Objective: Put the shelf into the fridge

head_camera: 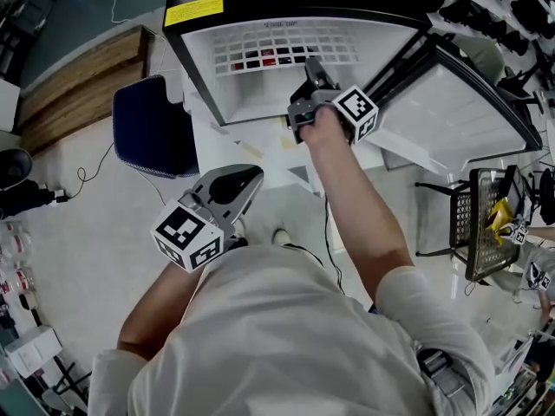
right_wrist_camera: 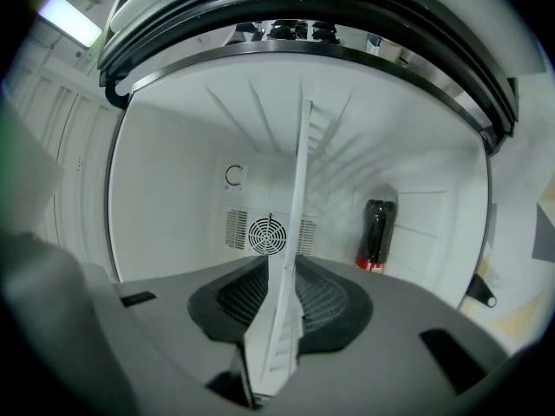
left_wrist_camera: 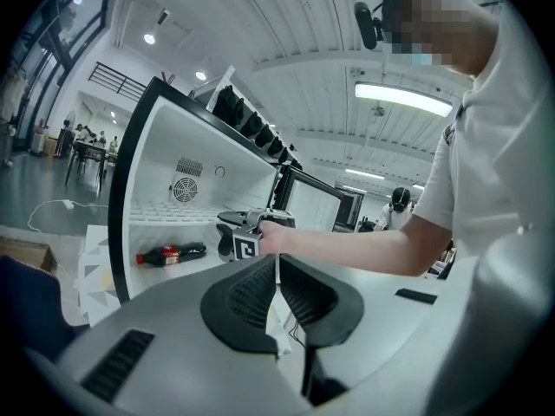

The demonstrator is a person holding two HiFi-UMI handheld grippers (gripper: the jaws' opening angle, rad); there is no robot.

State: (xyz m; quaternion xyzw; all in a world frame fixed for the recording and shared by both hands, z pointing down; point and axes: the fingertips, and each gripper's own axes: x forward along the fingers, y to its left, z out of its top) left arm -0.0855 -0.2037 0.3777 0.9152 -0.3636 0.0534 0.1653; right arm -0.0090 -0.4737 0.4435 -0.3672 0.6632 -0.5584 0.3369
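The white wire shelf lies level inside the open black-framed fridge. My right gripper reaches into the fridge mouth and is shut on the shelf's front edge. In the right gripper view the shelf runs edge-on between the jaws toward the back wall. My left gripper hangs back near my body, shut and empty; its own view shows the pads meeting. That view also shows the shelf and the right gripper at the fridge.
A cola bottle lies on the fridge floor under the shelf, also visible as the bottle. A fan vent is on the back wall. The fridge door stands open on the right. A blue chair is left, a wire basket right.
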